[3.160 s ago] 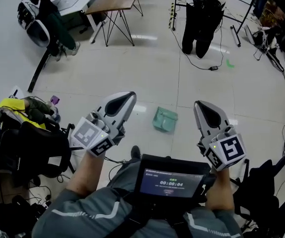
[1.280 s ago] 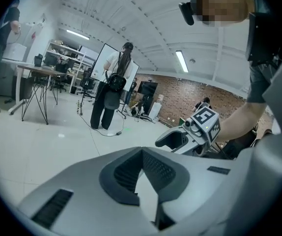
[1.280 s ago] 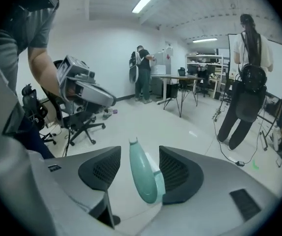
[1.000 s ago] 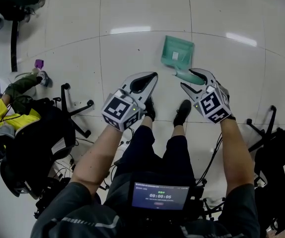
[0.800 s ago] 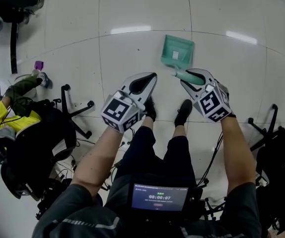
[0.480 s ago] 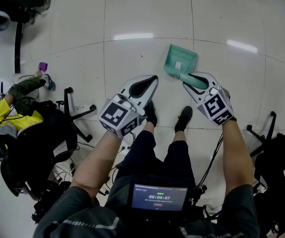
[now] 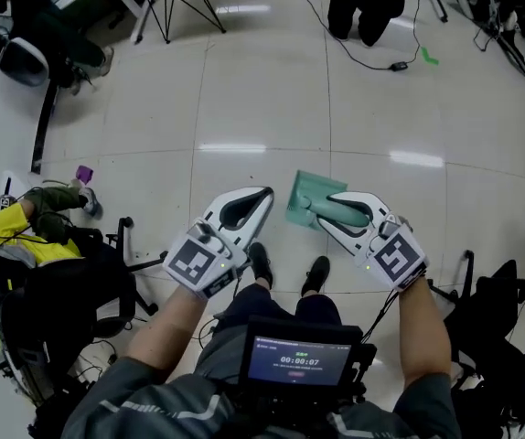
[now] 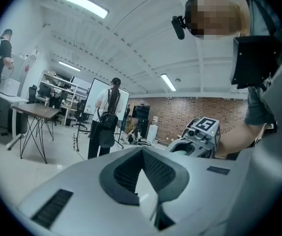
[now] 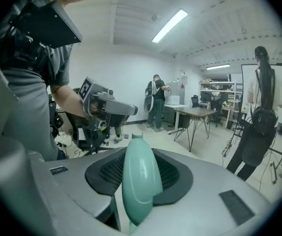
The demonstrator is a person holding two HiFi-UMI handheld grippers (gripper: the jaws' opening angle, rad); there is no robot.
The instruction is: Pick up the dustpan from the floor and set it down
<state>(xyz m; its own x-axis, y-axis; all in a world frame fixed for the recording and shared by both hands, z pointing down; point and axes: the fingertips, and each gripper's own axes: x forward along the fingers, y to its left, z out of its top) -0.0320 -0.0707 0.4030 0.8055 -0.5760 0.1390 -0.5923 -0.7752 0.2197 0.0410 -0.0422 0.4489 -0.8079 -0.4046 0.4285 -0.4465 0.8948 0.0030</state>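
The person stands with both forearms stretched out in front of the body, a gripper in each hand. The two grippers sit side by side above the shoes point(image 7: 261, 265).

The right gripper point(image 7: 328, 210) is clamped on the dustpan point(image 7: 301, 198). Its jaws have just been closing, and the green handle point(image 9: 140, 178) sits between the dark pads, pressed from both sides. The handle's thick rounded end lies nearest the gripper's body. Seen from above, this gripper angles in toward the left, with its marker cube point(image 7: 395, 259) turned up. The pan juts out past its tips on the left. The dustpan is off the floor point(image 7: 272, 90), carried in the air just in front of the person's legs and a little farther out than the feet. The right gripper view looks out across the room with a slight downward tilt, with the handle running up the middle of it.

The left gripper point(image 7: 265, 192) is closed, tips together, with nothing between them. Only a sliver of pale floor shows through the gap behind the tips. It points away from the person, nearly level, and its tips are near the pan's left edge but apart from it. The bare left forearm runs back to a bent elbow by the body.

A lit screen point(image 7: 299, 359) hangs at the person's chest, between the two arms.
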